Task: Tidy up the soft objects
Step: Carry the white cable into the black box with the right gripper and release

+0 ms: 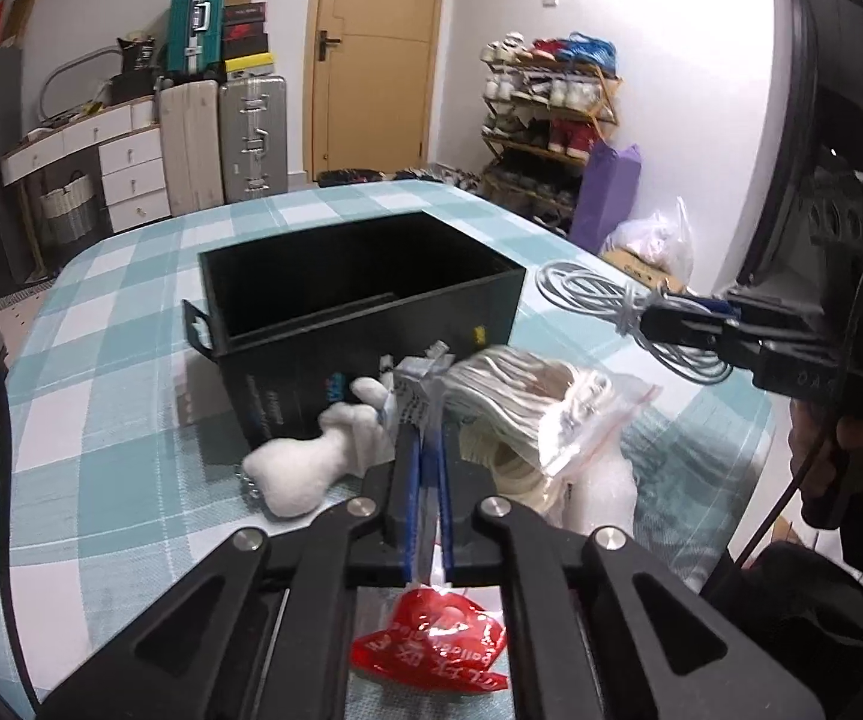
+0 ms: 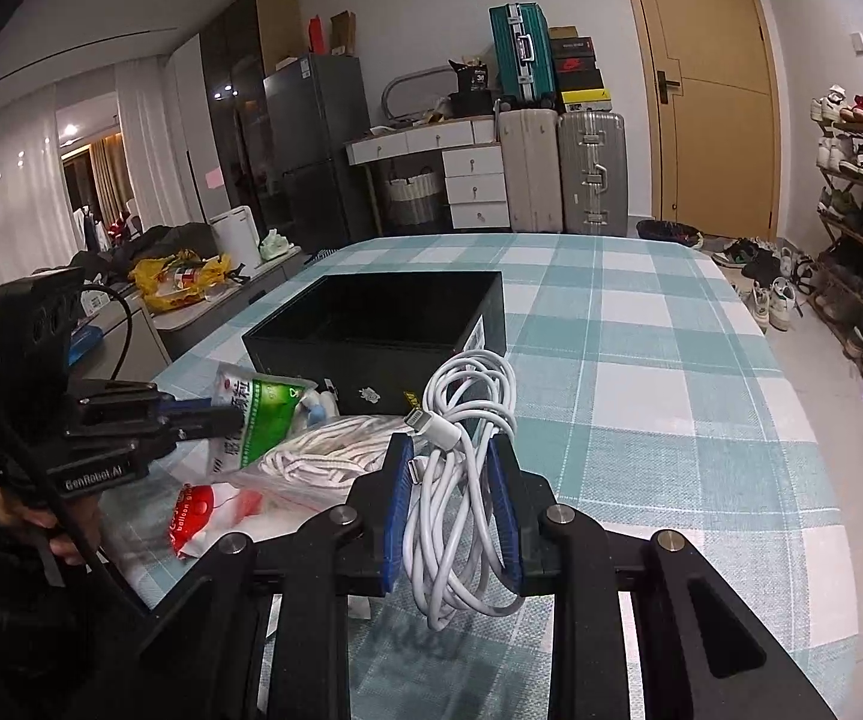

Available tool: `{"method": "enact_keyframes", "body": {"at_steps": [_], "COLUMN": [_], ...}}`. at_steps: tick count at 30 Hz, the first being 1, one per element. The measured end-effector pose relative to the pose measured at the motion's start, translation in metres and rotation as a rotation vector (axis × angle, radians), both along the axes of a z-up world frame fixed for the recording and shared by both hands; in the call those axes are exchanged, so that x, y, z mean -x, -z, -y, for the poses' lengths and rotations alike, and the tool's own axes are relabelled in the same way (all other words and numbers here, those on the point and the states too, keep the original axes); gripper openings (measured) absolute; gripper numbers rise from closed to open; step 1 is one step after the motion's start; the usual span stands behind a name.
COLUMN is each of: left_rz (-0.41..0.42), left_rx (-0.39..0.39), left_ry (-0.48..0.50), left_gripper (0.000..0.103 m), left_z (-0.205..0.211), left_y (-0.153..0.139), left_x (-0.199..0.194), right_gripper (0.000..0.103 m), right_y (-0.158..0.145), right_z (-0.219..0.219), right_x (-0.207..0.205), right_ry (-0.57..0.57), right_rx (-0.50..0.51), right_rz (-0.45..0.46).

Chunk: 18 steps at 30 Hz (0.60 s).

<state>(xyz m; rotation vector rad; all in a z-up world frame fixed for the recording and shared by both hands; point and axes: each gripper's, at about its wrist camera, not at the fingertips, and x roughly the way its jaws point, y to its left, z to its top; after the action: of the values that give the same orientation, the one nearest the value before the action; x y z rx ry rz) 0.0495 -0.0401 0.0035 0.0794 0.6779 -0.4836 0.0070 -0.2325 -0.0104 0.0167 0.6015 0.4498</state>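
Observation:
An open black box (image 1: 347, 294) (image 2: 383, 324) stands on the checked tablecloth. My left gripper (image 1: 426, 414) (image 2: 224, 420) is shut on the edge of a green and white packet (image 2: 263, 414) (image 1: 416, 384), held just in front of the box. My right gripper (image 2: 451, 450) (image 1: 647, 321) is shut on a coiled white cable (image 2: 461, 480) (image 1: 605, 306), held above the table to the right of the box. A white plush toy (image 1: 317, 462), a clear bag of white rope (image 1: 527, 414) (image 2: 323, 456) and a red balloon packet (image 1: 431, 642) (image 2: 197, 516) lie before the box.
The table (image 2: 641, 360) carries a teal and white checked cloth. Beyond it are suitcases (image 2: 557, 174), a white drawer unit (image 2: 473, 180), a wooden door (image 2: 713, 78) and a shoe rack (image 1: 551, 120). A purple bag (image 1: 605, 198) stands on the floor.

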Motion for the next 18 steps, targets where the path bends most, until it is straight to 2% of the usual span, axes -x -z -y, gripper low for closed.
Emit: {"method": "enact_keyframes", "body": {"at_steps": [4, 8, 13, 18], "left_rz": [0.001, -0.002, 0.004, 0.017], "left_rx": [-0.055, -0.093, -0.054, 0.029], "left_ry": [-0.001, -0.016, -0.028, -0.032], "left_gripper": [0.012, 0.012, 0.003, 0.002], "left_z": [0.011, 0.017, 0.011, -0.005], "left_y": [0.005, 0.010, 0.008, -0.010], "left_x": [-0.004, -0.010, -0.011, -0.003], "right_gripper": [0.025, 0.025, 0.025, 0.025], "right_y": [0.001, 0.003, 0.004, -0.001], "right_z": [0.000, 0.000, 0.001, -0.001], "right_x": [-0.001, -0.001, -0.002, 0.002], "right_ry": [-0.001, -0.003, -0.002, -0.021], "right_rx": [0.002, 0.001, -0.002, -0.016], "right_rz": [-0.004, -0.008, -0.008, 0.011]}}
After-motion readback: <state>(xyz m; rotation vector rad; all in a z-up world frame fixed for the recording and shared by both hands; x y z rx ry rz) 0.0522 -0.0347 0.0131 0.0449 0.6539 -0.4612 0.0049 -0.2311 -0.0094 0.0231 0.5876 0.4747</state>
